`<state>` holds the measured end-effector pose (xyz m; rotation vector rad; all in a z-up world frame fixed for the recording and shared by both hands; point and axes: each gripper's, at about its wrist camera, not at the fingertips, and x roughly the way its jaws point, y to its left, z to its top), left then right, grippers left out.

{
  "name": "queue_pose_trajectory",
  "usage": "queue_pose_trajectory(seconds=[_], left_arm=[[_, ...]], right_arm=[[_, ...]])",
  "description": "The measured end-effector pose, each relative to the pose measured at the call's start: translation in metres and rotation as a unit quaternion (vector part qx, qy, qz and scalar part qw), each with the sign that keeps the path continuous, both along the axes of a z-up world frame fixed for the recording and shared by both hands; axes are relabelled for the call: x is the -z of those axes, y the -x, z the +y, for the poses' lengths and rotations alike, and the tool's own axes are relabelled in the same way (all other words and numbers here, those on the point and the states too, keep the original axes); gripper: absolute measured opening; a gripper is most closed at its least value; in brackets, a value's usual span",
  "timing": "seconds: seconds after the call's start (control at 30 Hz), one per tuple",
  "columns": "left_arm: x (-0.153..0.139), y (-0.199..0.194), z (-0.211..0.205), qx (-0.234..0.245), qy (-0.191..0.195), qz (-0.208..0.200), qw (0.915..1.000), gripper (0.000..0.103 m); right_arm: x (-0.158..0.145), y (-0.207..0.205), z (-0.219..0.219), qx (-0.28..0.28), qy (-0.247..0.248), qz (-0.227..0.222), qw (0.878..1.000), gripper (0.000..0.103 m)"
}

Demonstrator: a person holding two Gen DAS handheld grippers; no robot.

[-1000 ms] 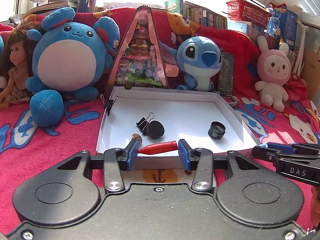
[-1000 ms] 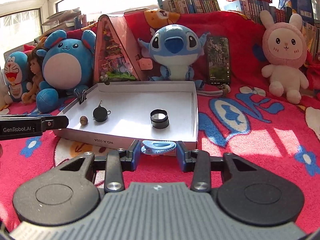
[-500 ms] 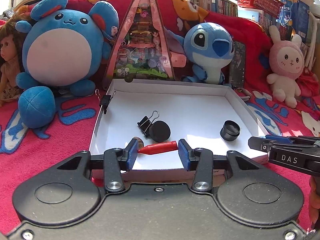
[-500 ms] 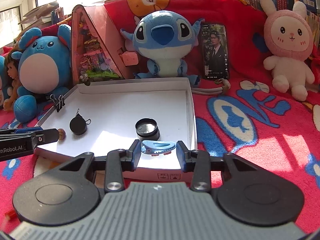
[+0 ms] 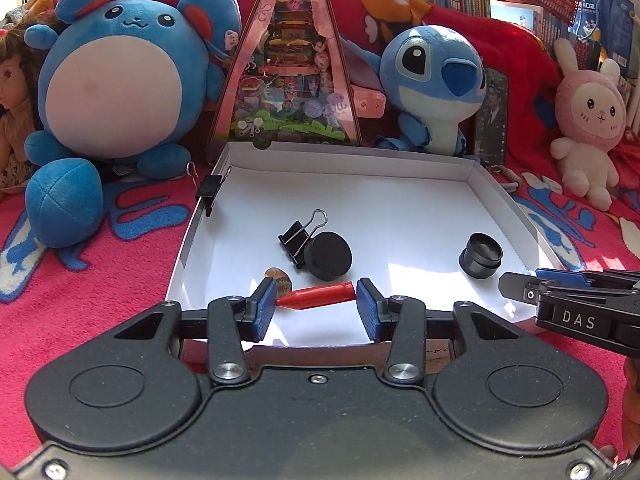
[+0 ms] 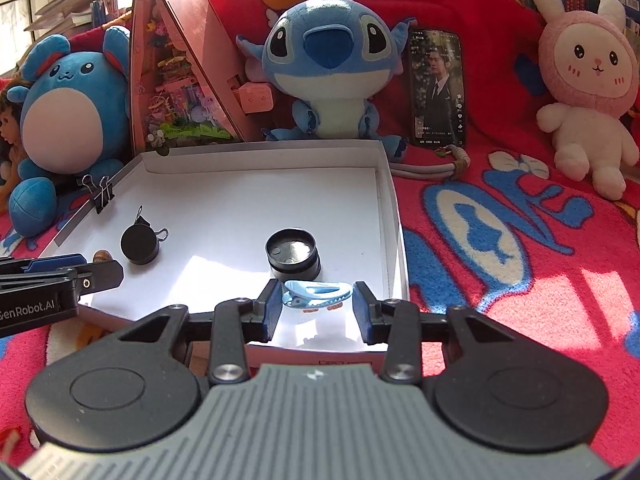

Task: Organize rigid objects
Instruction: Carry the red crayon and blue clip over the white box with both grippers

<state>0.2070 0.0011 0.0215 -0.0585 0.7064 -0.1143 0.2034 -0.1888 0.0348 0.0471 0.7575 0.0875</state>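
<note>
Left wrist view: the left gripper (image 5: 316, 304) is clamped on a red bullet-shaped piece (image 5: 318, 301), held over the near edge of the white box (image 5: 400, 200). Right wrist view: the right gripper (image 6: 316, 306) is clamped on a light-blue clip (image 6: 317, 293) above the box's near right corner.

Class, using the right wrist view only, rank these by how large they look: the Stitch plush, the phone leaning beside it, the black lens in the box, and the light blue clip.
1. Stitch plush
2. phone
3. black lens and light blue clip: look similar, and the clip is nearer the camera, so unranked.
</note>
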Motion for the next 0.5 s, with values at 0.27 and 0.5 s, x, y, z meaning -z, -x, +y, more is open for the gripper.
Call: queue_pose_trajectory(seconds=[0.27,0.5], left_arm=[[0.0053,-0.0036,-0.0014,-0.002,-0.005,0.006,1.0,0.042],[0.0095,-0.0074,-0.0037,-0.002,-0.009,0.01,0.9999,0.042]], right_arm=[[0.0044,-0.004,-0.0014,0.003,-0.001,0.007,1.0,0.044],[0.0077,-0.0072,-0.001,0.003,0.002,0.012,1.0,0.044]])
